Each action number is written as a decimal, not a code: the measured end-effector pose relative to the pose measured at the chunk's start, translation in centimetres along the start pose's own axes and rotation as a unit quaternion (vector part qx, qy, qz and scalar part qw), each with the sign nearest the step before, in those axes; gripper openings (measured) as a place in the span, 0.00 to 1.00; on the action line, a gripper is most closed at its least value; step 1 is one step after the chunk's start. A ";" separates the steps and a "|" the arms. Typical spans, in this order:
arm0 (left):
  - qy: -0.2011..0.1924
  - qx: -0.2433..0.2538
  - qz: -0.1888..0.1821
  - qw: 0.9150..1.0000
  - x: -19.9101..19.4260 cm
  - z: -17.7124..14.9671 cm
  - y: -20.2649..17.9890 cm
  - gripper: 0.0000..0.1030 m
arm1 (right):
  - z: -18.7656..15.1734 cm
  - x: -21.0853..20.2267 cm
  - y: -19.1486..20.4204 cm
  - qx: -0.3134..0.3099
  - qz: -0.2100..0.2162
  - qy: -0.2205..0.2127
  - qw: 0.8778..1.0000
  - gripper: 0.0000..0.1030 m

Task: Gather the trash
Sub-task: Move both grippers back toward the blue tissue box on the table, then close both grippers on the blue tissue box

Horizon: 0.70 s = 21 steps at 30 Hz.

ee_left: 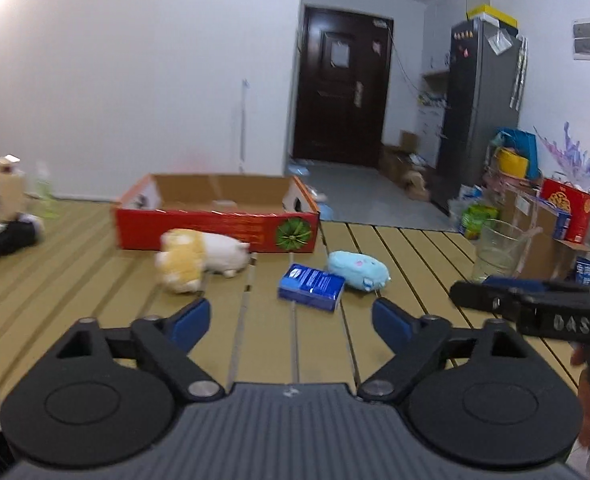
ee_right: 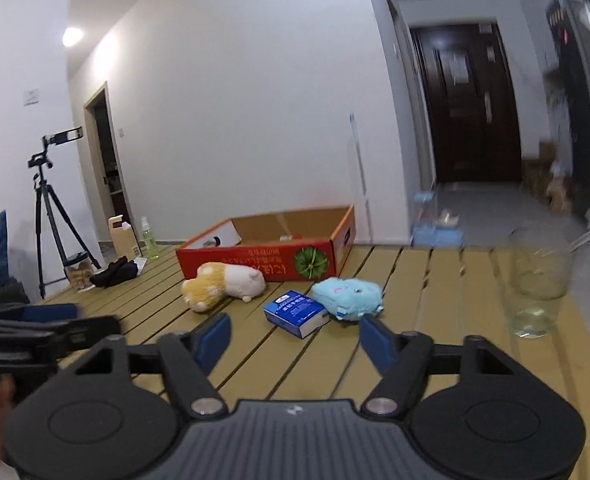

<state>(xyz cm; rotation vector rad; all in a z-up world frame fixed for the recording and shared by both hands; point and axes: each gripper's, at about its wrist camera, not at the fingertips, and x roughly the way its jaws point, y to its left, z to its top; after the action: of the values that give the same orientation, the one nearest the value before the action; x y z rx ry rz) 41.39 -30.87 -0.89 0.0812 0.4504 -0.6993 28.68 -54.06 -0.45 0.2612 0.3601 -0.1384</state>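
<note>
The red cardboard box (ee_left: pixel 215 216) sits open-topped at the far side of the slatted wooden table (ee_left: pixel 95 280), and everything else reads from it. Just in front of its long red wall lies a yellow-and-white plush toy (ee_left: pixel 199 258) on its side; nearer than the box's green-printed corner is a blue packet (ee_left: pixel 310 287) lying flat, with a light blue plush toy (ee_left: pixel 357 270) touching or almost touching its far side. Well to the right of the box stands a clear glass jug (ee_left: pixel 499 250), upright, near the table's edge. Left of the box, at the table's far end, are a dark crumpled cloth (ee_left: pixel 9 236) and a pale green spray bottle (ee_right: pixel 149 240). The left gripper (ee_left: pixel 291 316) hovers short of the packet, jaws spread wide with only bare table between them — nothing held. The right gripper (ee_right: pixel 295 338) likewise has its jaws apart and empty, the packet lying just beyond its blue pads (ee_right: pixel 213 338).
</note>
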 end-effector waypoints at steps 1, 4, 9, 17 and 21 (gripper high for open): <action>0.006 -0.002 -0.005 1.000 2.3 0.7 0.4 0.81 | 0.4 1.9 -0.5 0.014 0.011 0.008 1.000 0.60; 0.027 -0.002 -0.037 0.999 9.4 2.3 1.1 0.77 | 0.9 8.3 -1.4 0.035 0.007 0.039 0.999 0.56; 0.072 -0.049 -0.070 0.994 18.0 2.7 3.5 0.47 | 0.3 17.1 -2.4 0.111 0.009 0.080 0.991 0.33; 0.115 -0.100 -0.113 0.982 21.5 1.2 5.2 0.31 | -0.8 21.0 -3.4 0.170 -0.008 0.094 0.981 0.17; 0.122 -0.130 -0.120 0.977 21.9 1.5 6.1 0.24 | -1.0 21.6 -3.5 0.174 -0.013 0.095 0.980 0.17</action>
<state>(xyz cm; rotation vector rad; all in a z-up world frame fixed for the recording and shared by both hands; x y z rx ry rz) 60.56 -39.79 -9.39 -0.1378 0.7941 -0.8647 47.72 -59.04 -10.04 0.6193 0.5290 -0.2025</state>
